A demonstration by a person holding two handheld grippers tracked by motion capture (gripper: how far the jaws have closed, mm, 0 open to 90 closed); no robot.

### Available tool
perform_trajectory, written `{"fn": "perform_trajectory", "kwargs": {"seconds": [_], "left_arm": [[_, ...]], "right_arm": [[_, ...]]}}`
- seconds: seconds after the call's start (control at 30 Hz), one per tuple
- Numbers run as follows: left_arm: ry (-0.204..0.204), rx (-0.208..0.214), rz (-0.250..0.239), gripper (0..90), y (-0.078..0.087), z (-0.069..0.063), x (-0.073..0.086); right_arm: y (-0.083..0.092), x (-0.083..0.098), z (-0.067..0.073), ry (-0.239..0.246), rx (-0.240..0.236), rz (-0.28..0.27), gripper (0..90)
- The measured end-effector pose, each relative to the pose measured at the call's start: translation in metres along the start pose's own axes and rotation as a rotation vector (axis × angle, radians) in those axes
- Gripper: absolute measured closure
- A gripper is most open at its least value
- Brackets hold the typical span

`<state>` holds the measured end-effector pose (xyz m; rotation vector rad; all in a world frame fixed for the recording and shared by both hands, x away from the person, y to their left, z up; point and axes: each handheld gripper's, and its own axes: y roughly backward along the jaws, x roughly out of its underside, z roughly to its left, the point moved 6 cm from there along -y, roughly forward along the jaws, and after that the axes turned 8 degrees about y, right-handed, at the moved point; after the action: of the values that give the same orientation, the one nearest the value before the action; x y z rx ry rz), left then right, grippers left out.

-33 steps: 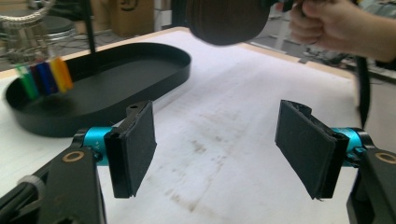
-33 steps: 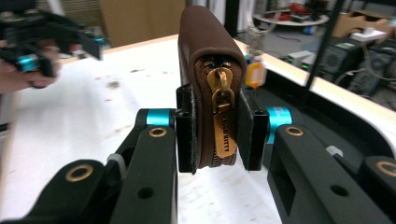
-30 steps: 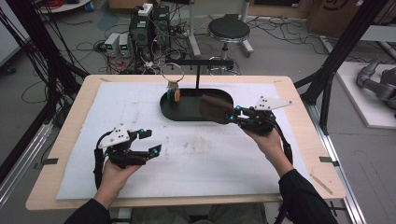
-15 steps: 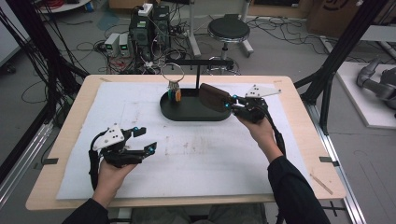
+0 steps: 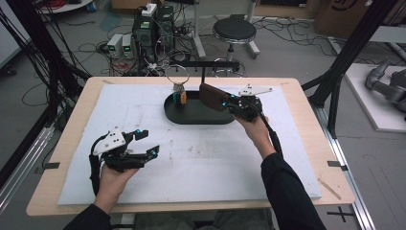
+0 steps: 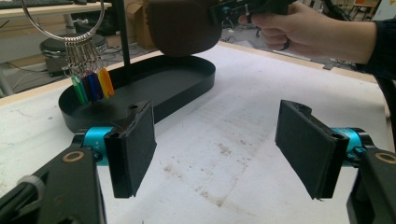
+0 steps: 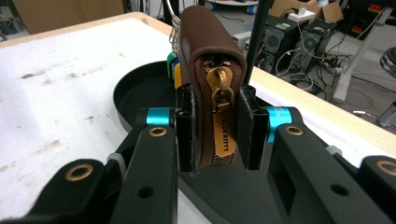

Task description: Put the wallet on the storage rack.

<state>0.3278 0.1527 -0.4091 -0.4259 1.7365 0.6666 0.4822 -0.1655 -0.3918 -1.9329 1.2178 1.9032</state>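
Right gripper [image 5: 224,101]: up over the right end of the tray, jaws pinching the brown pouch from both sides. In the right gripper view [image 7: 215,135] the two black pads press flat against the pouch's sides.
Pouch [image 5: 211,96]: brown, zipped, held clear above the tray, not touching it. Its zip end faces the right gripper's camera [image 7: 212,70], with a brass pull tab [image 7: 222,126] hanging down between the pads.
Left gripper [image 5: 142,143]: near-left on the white mat, well apart from the tray. Jaws spread wide, nothing between them; the left gripper view [image 6: 217,149] shows bare mat in the gap.
Tray [image 5: 189,115]: black, oval, shallow, sitting at the far middle of the mat. A thin black post [image 5: 203,82] rises from it with a bar across the top.
Key ring [image 5: 177,75]: a large metal ring at the tray's left end, hanging from the bar, with coloured tags [image 6: 91,86] in green, blue and orange dangling just above the tray floor.
Mat [image 5: 201,158]: white, smudged, covering most of the wooden table [image 5: 306,103].
Right hand [image 5: 256,129]: dark sleeve, reaching in from the near right, wrapped round the gripper's grip.
Left hand [image 5: 112,179]: near edge of the table, holding its gripper low over the mat.
Beyond the table: a round stool [image 5: 234,29] and boxes with cables on the floor.
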Motion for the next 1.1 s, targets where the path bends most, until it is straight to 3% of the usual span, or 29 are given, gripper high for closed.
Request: {"fn": "perform_trajectory", "kwargs": {"seconds": [0.17, 0.6, 0.9, 1.1], "left_arm": [[0.002, 0.004, 0.001, 28.6, -0.001, 0.000, 0.001], [0.001, 0.008, 0.007, 28.8, -0.001, -0.003, 0.002], [-0.001, 0.009, 0.005, 28.8, 0.000, -0.003, 0.003], [0.002, 0.010, 0.004, 28.8, 0.001, -0.003, 0.003]], "right_arm": [[-0.013, 0.005, -0.003, -0.018, 0.020, 0.021, 72.9], [-0.049, 0.015, -0.002, -0.070, 0.047, 0.010, 73.1], [-0.068, 0.025, 0.002, -0.081, 0.070, 0.018, 73.2], [-0.076, 0.031, 0.002, -0.063, 0.091, 0.024, 73.1]]}}
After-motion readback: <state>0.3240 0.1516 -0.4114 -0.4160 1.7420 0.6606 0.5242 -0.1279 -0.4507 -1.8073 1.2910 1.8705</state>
